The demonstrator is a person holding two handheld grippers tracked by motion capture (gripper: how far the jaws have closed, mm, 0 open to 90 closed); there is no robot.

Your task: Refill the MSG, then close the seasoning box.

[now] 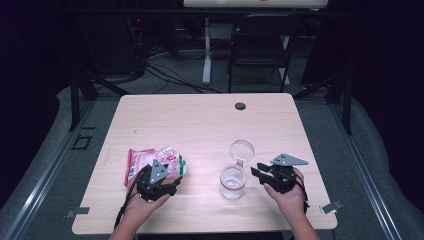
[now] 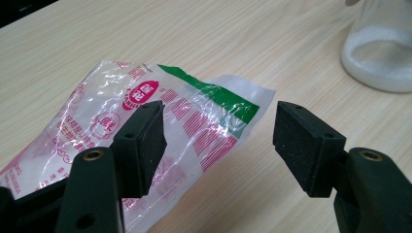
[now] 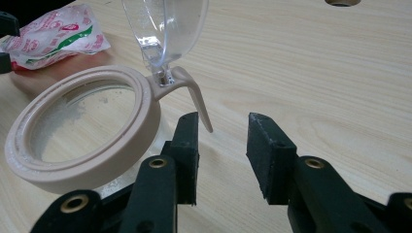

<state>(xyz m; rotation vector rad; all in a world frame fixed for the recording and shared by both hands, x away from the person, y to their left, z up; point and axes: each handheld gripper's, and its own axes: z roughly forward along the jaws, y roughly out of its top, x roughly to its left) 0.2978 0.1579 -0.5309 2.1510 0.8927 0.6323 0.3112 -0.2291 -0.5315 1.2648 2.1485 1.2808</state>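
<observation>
Near the table's [image 1: 200, 117] front edge, toward its left corner, the plastic bag [image 1: 150, 162] lies flat with the left gripper [image 2: 218, 141] just behind it, jaws apart and pressing on nothing. Toward the front right, the glass jar [image 1: 233, 181] stands with its hinged lid [image 1: 242, 149] flipped open; the right gripper [image 3: 222, 145] sits just beside its beige rim [image 3: 82, 145], jaws spread and empty.

The plastic bag [image 2: 145, 121] is clear with pink stripes, pink lettering and a green band. The jar [image 1: 233, 182] is clear glass with a beige rim [image 3: 73, 160], holding white powder. The table [image 1: 200, 120] is pale wood grain.
</observation>
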